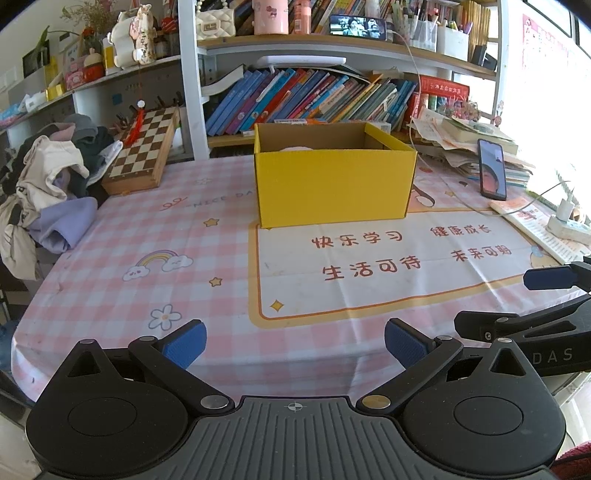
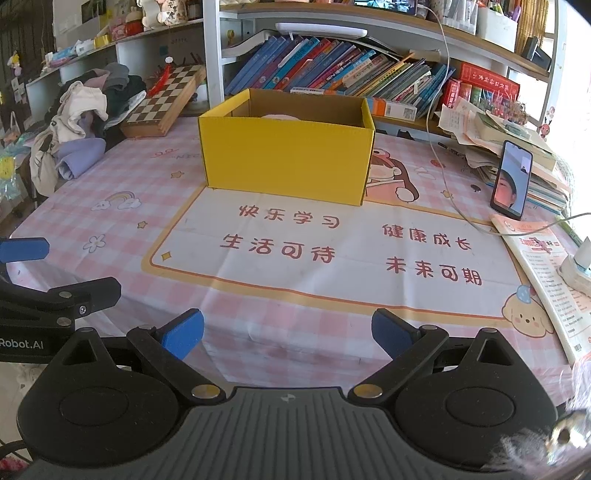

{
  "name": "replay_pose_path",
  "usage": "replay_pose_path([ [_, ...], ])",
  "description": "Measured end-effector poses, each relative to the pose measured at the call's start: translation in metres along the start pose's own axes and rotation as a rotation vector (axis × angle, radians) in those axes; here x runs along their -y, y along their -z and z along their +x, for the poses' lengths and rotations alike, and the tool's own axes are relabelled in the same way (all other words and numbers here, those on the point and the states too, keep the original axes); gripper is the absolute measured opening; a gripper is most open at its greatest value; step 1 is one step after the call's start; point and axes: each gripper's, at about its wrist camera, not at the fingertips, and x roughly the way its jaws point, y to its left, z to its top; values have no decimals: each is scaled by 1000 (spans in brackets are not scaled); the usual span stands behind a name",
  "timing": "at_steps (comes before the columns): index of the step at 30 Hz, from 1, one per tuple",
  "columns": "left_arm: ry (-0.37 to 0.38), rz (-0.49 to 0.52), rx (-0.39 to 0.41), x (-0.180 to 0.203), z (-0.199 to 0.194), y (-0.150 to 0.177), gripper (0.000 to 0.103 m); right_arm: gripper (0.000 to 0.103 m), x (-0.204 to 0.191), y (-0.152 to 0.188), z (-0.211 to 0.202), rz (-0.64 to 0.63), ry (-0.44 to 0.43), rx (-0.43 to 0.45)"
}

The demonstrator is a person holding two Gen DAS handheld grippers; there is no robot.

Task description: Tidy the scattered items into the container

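Both tools, left (image 1: 293, 345) and right (image 2: 286, 334), hang spread and empty above the worktop (image 1: 207, 266). The box (image 1: 334, 184) sits mid-worktop, something pale inside. Nothing loose nearby; look around before reaching.

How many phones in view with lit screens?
2. One phone stands propped against the paper stack at the table's right; another phone lies sideways on the upper shelf. Clutter may hide more.

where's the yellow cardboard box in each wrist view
Left wrist view: the open yellow cardboard box stands upper centre on the pink checked tablecloth.
Right wrist view: the same box sits upper centre, slightly left, turned so a corner faces the camera.
Shared landmark: the upright black smartphone right of the box.
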Motion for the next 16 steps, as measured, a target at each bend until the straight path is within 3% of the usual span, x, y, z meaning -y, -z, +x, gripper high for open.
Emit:
replay_pose_path([
  [16, -3, -28, 2, -1, 2, -1, 103, 98, 0, -1, 6, -11, -14, -19],
])
